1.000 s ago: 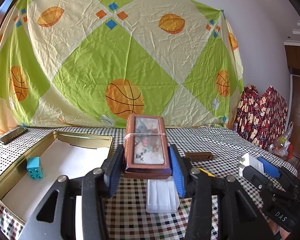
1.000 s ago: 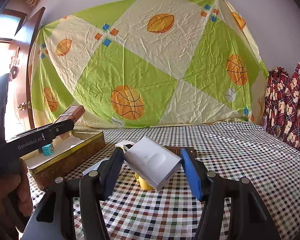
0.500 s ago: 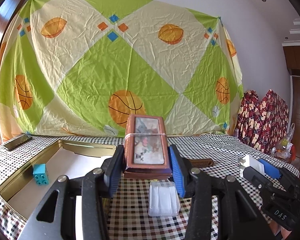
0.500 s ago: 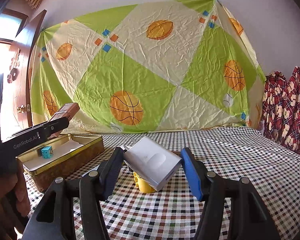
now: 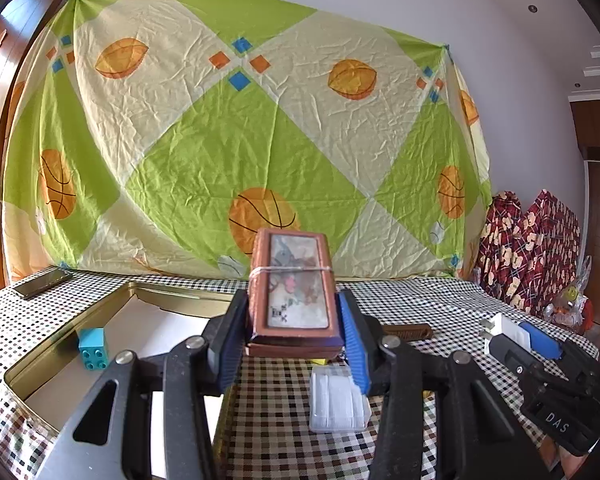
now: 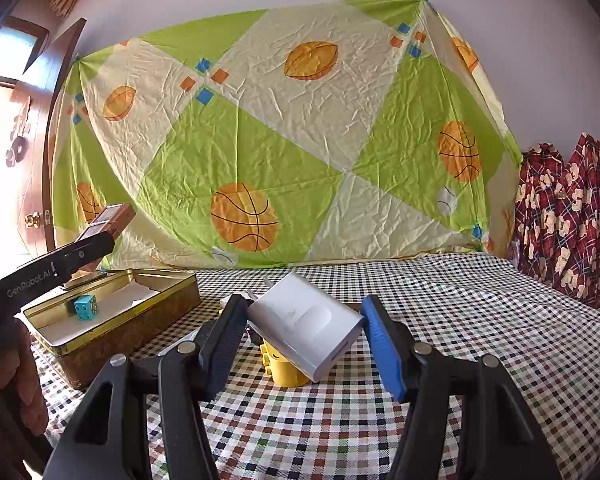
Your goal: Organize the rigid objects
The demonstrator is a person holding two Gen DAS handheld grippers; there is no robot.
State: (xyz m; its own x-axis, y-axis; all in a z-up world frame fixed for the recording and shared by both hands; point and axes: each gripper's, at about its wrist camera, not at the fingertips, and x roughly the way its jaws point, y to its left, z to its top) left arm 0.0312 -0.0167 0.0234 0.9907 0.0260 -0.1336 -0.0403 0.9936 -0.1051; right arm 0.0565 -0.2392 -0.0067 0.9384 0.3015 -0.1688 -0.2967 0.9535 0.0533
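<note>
**Both grippers loaded, tin waiting at left edge**

Left gripper point(image 5: 294, 334): jaws pinch a brown box point(image 5: 292, 288) by its long sides, lifted clear of the table point(image 5: 440, 292) and tilted slightly up. A thin band runs round the box; it looks rigid and fairly light, with a glossy lid that could slip if gripped on top, so the side hold appears sound.

Right gripper point(image 6: 304, 332): jaws clamp a white charger point(image 6: 306, 330) across its body, skewed, corner down. The smooth shell is stiff; the prongs at its far end should be kept out of the pads.

Below the charger, a yellow block point(image 6: 282, 370) stands on the table. A clear case point(image 5: 338, 400) lies under the left gripper.

The open tin point(image 6: 140, 312) sits near the table's left edge, holding one blue brick point(image 6: 85, 307). Probable next step: lower the box into it.
</note>
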